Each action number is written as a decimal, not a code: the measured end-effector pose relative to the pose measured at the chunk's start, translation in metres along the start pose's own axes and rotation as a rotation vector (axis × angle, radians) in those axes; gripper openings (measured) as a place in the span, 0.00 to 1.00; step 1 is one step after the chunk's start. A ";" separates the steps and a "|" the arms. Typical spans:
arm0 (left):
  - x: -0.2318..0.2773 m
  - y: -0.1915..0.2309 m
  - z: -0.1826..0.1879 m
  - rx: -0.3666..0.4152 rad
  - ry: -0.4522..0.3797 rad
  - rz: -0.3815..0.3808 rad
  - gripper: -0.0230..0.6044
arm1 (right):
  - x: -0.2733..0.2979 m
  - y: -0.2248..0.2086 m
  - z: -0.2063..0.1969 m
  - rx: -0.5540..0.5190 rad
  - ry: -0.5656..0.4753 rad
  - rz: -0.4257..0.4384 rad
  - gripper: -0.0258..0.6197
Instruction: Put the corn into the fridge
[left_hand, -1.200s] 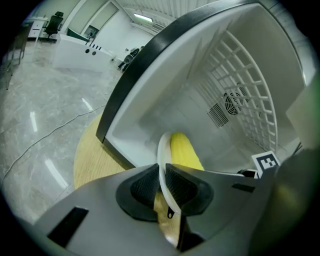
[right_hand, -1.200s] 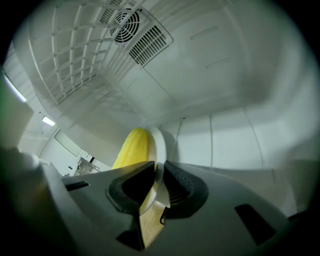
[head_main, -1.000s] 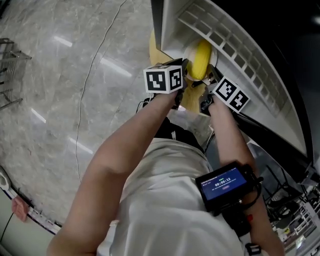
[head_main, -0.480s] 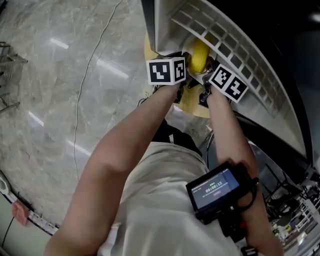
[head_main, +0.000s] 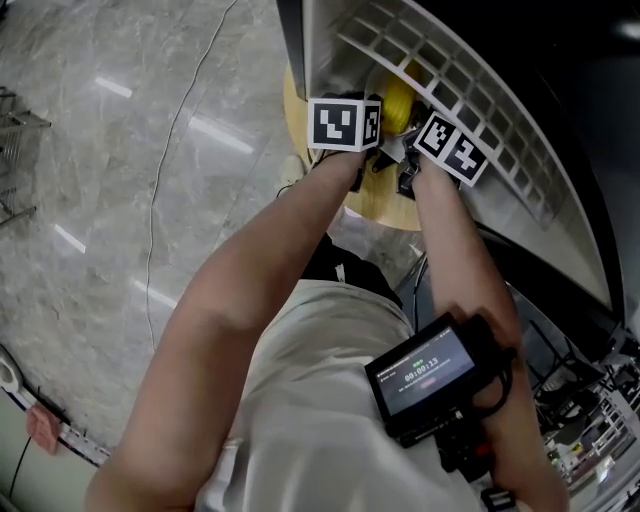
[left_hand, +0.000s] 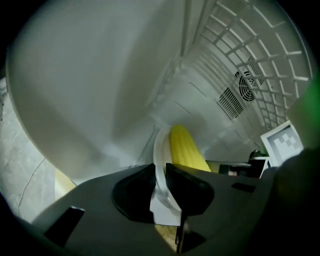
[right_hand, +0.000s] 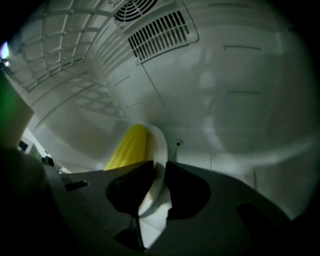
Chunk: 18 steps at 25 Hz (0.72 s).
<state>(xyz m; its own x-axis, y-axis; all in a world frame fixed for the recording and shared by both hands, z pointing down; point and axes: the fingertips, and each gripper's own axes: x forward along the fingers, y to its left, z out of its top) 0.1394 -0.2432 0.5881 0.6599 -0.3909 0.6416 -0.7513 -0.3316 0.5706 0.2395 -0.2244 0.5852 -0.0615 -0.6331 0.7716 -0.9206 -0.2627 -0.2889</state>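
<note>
A yellow ear of corn (head_main: 397, 102) (left_hand: 186, 150) (right_hand: 127, 145) lies on a white plate (left_hand: 161, 165) (right_hand: 154, 165). My left gripper (left_hand: 160, 187) (head_main: 368, 150) is shut on the plate's left rim. On the opposite rim my right gripper (right_hand: 156, 187) (head_main: 405, 165) is shut too. Both hold the plate inside the white fridge (head_main: 340, 40), under a white wire shelf (head_main: 470, 110) (left_hand: 250, 55). In the head view the marker cubes hide most of the plate.
The fridge's back wall carries a fan vent and grille (right_hand: 155, 30) (left_hand: 240, 92). The side wall (left_hand: 100, 75) stands close on the left. A round wooden table (head_main: 385, 205) stands below the fridge opening. A cable (head_main: 170, 170) runs over the marble floor.
Both grippers have carried the plate with the corn up and deeper into the fridge. The corn is now more hidden behind the marker cubes.
</note>
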 end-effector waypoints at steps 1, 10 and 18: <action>0.001 -0.001 0.000 0.003 0.006 -0.006 0.11 | 0.000 -0.001 0.001 -0.010 0.004 -0.005 0.13; -0.002 0.001 0.007 0.034 0.017 -0.032 0.12 | 0.006 0.006 0.009 -0.049 -0.006 0.008 0.14; -0.005 0.002 0.011 0.191 -0.015 0.009 0.16 | 0.005 0.001 0.008 0.005 -0.051 0.008 0.15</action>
<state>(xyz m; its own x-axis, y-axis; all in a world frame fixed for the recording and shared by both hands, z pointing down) 0.1342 -0.2512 0.5804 0.6539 -0.4072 0.6376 -0.7465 -0.4842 0.4564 0.2410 -0.2336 0.5847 -0.0492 -0.6713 0.7395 -0.9180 -0.2613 -0.2982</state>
